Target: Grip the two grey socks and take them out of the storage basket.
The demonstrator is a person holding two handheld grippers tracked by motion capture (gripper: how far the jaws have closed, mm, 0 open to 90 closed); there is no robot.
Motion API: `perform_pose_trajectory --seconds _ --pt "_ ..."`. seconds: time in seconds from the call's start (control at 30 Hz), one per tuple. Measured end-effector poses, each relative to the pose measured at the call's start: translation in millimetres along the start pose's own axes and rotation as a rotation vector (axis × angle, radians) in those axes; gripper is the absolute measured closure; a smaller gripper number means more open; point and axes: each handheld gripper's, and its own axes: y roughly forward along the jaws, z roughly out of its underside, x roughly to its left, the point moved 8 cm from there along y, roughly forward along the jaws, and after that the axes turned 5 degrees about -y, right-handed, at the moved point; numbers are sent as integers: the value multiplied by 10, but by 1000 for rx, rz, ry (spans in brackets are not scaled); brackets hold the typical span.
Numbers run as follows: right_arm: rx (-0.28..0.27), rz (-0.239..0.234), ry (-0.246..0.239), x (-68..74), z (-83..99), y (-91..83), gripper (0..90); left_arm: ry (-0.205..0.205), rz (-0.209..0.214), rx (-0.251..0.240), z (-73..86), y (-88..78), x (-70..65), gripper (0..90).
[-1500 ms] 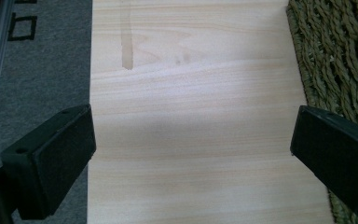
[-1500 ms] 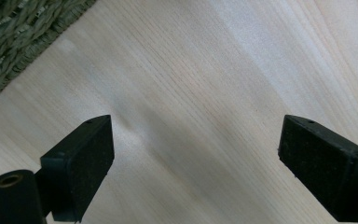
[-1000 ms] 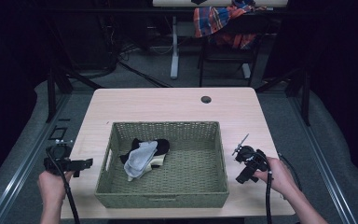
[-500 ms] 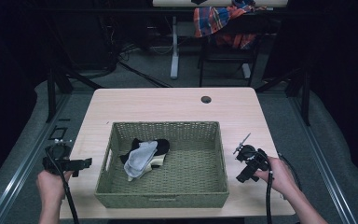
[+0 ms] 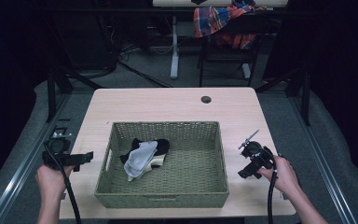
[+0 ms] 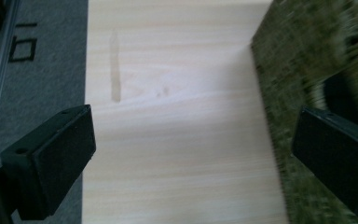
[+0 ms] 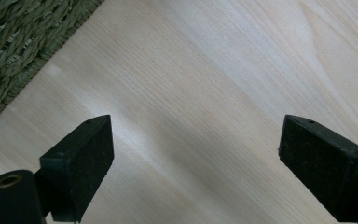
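A green woven basket (image 5: 205, 191) sits in the middle of the light wooden table (image 5: 168, 105). Inside it, toward its left, lie a grey sock (image 5: 140, 158) and a black sock (image 5: 161, 145) bundled together. My left gripper (image 5: 85, 157) is held at the table's left edge, just left of the basket, open with nothing between its jaws. In the left gripper view the basket wall (image 6: 289, 74) rises at the right. My right gripper (image 5: 243, 171) hovers over bare wood right of the basket, open and empty. A basket corner (image 7: 23, 42) appears at the upper left of the right gripper view.
A small dark round hole (image 5: 206, 99) marks the table's far side. Beyond the table stand a desk leg (image 5: 174, 46) and a chair draped with plaid cloth (image 5: 219, 18). Grey floor with a metal rail (image 5: 18, 177) runs along the left.
Both hands have stayed almost in place; the left gripper has shifted very slightly. The socks and basket have not moved.
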Motion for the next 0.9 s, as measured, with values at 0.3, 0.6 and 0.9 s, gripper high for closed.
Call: perform_pose_trajectory --seconds 0.3,0.6,0.9 --pt "-18 -7 16 16 -18 29 98 103 17 -9 -142 -144 -385 0" --pt "8 -10 -12 15 -8 23 99 194 49 -13 -209 -222 -762 0" --pt "19 -22 -17 43 -9 54 100 261 102 15 -249 -143 -1072 0"
